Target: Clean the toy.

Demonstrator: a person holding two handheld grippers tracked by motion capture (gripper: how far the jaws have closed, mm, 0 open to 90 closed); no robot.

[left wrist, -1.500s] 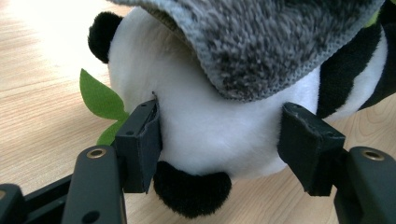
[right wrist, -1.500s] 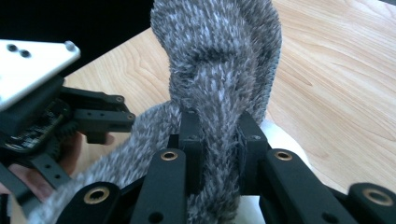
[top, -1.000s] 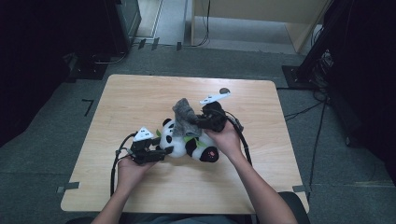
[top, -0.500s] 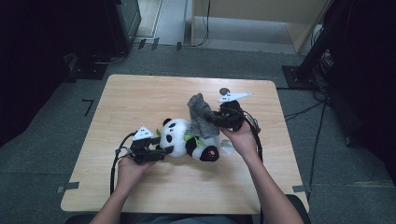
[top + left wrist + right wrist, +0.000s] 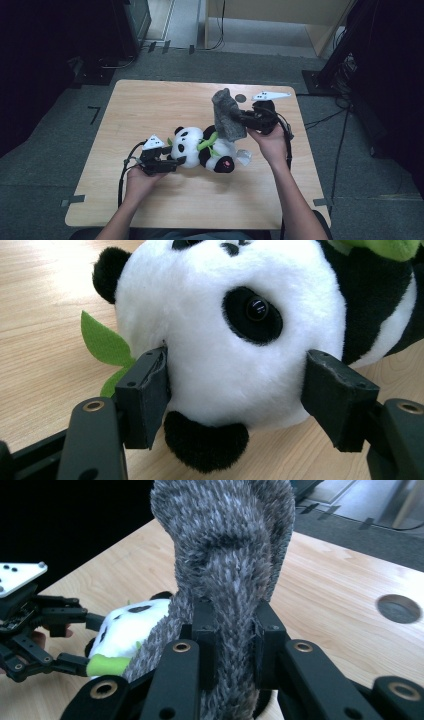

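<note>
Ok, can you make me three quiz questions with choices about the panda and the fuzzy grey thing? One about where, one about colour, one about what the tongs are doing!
1. Where is the panda toy?
A. lying on the table
B. on the floor
C. on a shelf

2. What colour is the leaf beside its head?
A. red
B. green
C. blue

3. What are the right tongs doing?
A. hanging open
B. resting flat on the table
C. pinching the grey fuzzy cloth

Answers: 1 A, it lies on the wood; 2 B, left gripper view shows green; 3 C, jaws squeeze the cloth.
</note>
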